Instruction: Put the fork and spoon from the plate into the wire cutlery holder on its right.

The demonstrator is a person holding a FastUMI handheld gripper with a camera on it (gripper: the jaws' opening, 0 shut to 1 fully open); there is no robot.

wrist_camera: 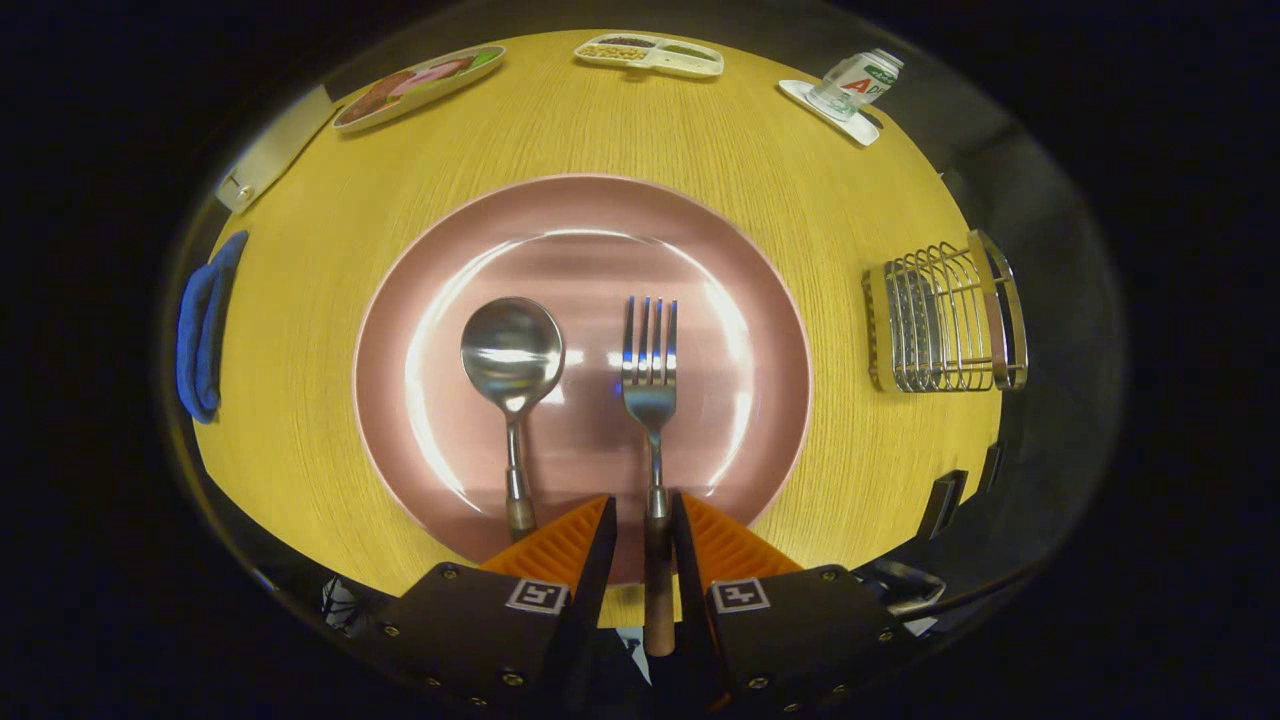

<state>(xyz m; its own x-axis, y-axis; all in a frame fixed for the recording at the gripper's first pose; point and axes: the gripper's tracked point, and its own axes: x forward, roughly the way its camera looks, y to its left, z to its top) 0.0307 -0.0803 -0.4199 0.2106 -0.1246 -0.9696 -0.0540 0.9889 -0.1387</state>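
Observation:
A pink plate (590,205) lies on the yellow wooden table just ahead of my fingers. A metal spoon (512,355) with a wooden handle rests on it left of a matching fork (650,385), both with handles pointing toward me. My gripper (645,500) straddles the fork's wooden handle near the plate's near rim. The right orange finger (720,540) is against the handle, while a narrow gap shows between the handle and the left finger (560,545). The spoon's handle ends just left of the left finger. The wire cutlery holder (945,320) stands to the plate's right, near the table edge.
At the table's far side are a picture card (420,85), a small compartment tray (648,54) and a bottle lying on a white coaster (850,90). A blue cloth (203,330) hangs at the left edge. A grey bracket (272,150) sits at the far left corner.

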